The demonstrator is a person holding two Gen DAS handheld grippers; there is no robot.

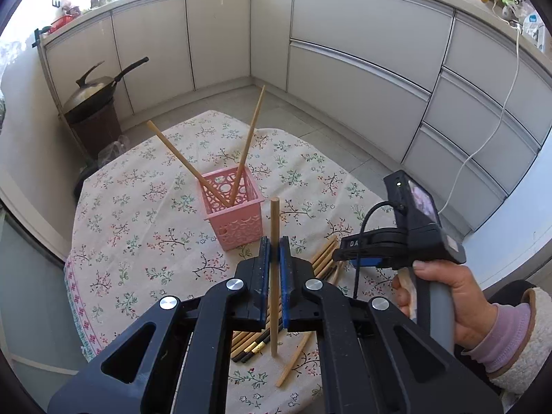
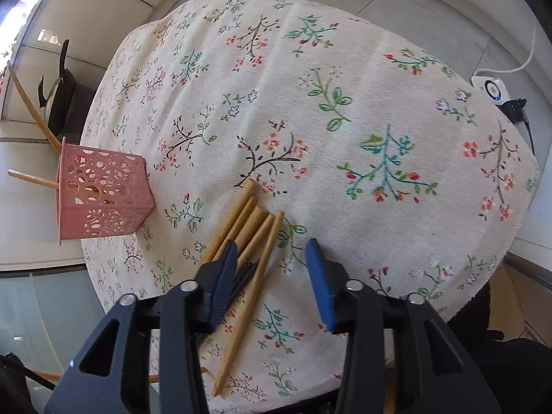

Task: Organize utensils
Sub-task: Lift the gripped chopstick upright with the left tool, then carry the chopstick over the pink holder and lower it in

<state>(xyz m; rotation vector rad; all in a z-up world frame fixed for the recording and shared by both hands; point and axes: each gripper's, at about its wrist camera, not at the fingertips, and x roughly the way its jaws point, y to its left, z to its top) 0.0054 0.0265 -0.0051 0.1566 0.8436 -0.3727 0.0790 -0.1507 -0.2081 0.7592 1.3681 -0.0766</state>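
Holding one bamboo chopstick (image 1: 274, 269) upright in my left gripper (image 1: 275, 252), jaws clamped on its middle; the pink basket (image 1: 234, 207) sits just past it at eleven o'clock, two sticks already leaning inside. From the right wrist: my right gripper (image 2: 274, 258) stands half open, holding nothing, over the loose chopsticks (image 2: 246, 227), whose long axes run seven to one o'clock; the basket lies off at nine o'clock.

Two chopsticks (image 1: 246, 145) in one pink basket (image 1: 234, 207), one more (image 1: 274, 276) aloft, five wooden chopsticks (image 2: 248, 227) on the cloth.
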